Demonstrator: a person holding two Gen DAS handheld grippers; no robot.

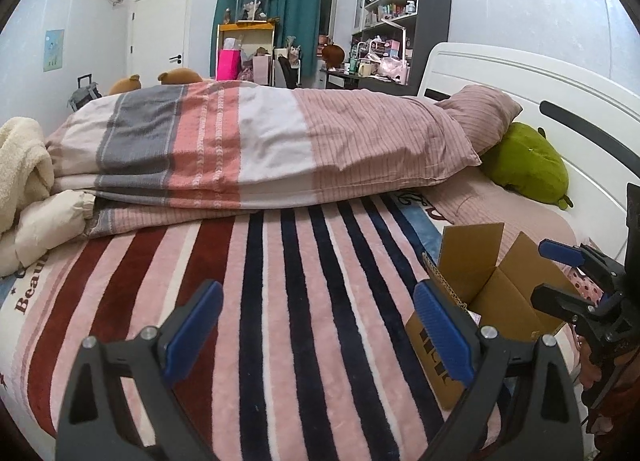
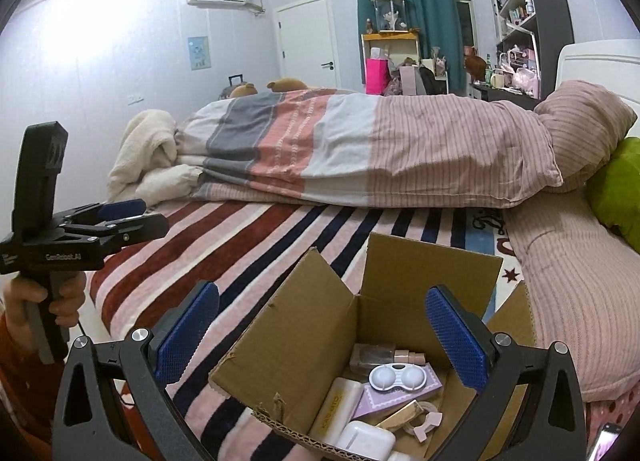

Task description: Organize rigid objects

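Note:
An open cardboard box (image 2: 316, 341) sits on the striped bed blanket (image 1: 300, 281). It holds several small items: a white contact lens case (image 2: 396, 378), a cream bottle (image 2: 336, 407), a white earbud case (image 2: 362, 441), a purple card (image 2: 384, 403) and a clear glass bottle (image 2: 370, 355). My right gripper (image 2: 324, 331) is open and empty, hovering above the box. My left gripper (image 1: 318, 325) is open and empty over the blanket, left of the box (image 1: 480, 281). The left gripper also shows in the right wrist view (image 2: 132, 215), and the right gripper in the left wrist view (image 1: 556, 273).
A folded striped quilt (image 1: 260, 149) lies across the far half of the bed. A pink pillow (image 2: 568, 261) and a green plush (image 1: 524, 165) lie by the white headboard (image 1: 540, 81). A cream fleece blanket (image 2: 144, 157) is bunched at the left. Shelves and a desk stand beyond.

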